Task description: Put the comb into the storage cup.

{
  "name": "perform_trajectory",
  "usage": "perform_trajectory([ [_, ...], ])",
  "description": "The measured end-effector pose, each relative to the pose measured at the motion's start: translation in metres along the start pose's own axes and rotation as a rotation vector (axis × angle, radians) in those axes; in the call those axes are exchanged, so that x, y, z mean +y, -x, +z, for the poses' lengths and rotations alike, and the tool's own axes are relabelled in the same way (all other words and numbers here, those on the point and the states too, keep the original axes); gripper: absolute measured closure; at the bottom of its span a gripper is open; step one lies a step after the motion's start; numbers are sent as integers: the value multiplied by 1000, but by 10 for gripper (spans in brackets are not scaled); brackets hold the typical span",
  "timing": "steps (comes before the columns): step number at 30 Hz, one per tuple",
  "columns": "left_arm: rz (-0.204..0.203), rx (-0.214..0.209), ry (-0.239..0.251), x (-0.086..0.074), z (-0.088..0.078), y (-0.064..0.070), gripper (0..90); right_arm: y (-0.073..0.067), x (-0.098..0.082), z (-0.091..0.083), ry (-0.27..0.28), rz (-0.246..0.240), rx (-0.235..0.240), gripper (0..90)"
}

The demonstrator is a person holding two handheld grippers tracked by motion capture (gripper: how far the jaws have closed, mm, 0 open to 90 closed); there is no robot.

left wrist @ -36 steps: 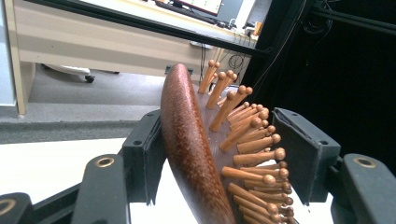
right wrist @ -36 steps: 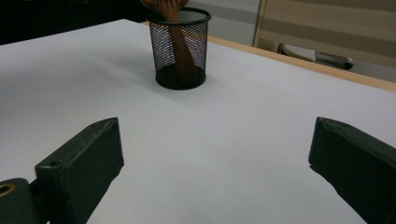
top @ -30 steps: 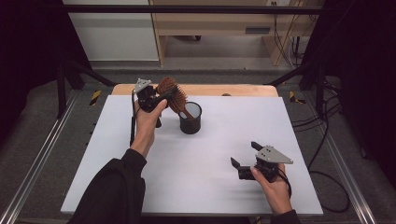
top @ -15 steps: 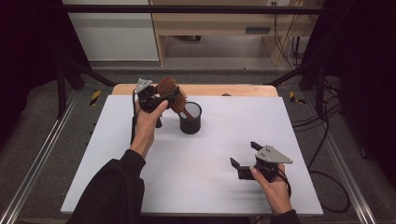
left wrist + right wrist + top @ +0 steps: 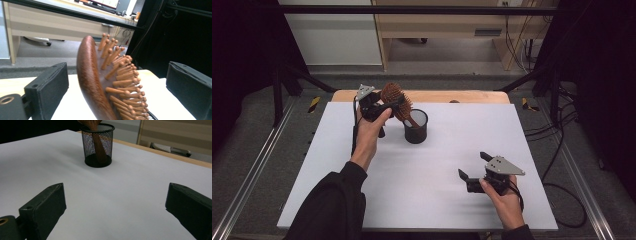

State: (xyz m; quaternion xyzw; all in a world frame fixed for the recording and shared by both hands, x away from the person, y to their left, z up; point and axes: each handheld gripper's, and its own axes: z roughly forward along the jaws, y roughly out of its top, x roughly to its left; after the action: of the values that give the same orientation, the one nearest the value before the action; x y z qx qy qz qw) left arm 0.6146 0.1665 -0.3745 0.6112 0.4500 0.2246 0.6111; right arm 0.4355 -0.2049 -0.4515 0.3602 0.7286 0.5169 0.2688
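White table (image 5: pixel 377 200), person seated at its near edge, one gripper in each hand. Black mesh cup (image 5: pixel 416 127) stands upright toward the far middle of the table; a wooden hairbrush (image 5: pixel 396 98) sits in it handle-down, leaning left, head well above the rim. Left gripper (image 5: pixel 388 106) is at the brush head, just left of the cup. In the left gripper view the brush head (image 5: pixel 98 82) stands between the two black jaws with a clear gap on each side: smooth back toward the left jaw, bristles toward the right jaw, neither pad touching it. Jaws have just been opening; grip released, brush between them but not pressed. Left hand (image 5: pixel 371 131) raised off the table, forearm reaching forward from the lower left in a dark sleeve, gripper roughly level and pointing right toward the brush. Right gripper (image 5: pixel 473 173) low over the near right part of the table, well apart from the cup, jaws spread wide, nothing between them; it points left and away, with the cup (image 5: pixel 97 145) ahead of it in its own view. Right hand (image 5: pixel 507 197) comes in from the bottom edge. Hard to make out: brush handle is seen only through the mesh; the brush's lower end is cut off by the frame in the left gripper view; whether the right gripper touches the table cannot be told.
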Motion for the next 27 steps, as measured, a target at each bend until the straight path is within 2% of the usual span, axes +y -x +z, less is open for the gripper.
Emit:
perform_trajectory([
  [6,29,10,6,1,-4,4,33,-1,2,-1,4,-8,4,31],
  [9,28,17,15,0,-8,4,31,-1,2,0,1,-11,5,31],
  [15,54,25,5,-4,-16,3,31,-2,2,0,1,-11,7,31],
  [27,61,20,8,-10,-31,0,29,0,1,4,-11,-12,-7,33],
])
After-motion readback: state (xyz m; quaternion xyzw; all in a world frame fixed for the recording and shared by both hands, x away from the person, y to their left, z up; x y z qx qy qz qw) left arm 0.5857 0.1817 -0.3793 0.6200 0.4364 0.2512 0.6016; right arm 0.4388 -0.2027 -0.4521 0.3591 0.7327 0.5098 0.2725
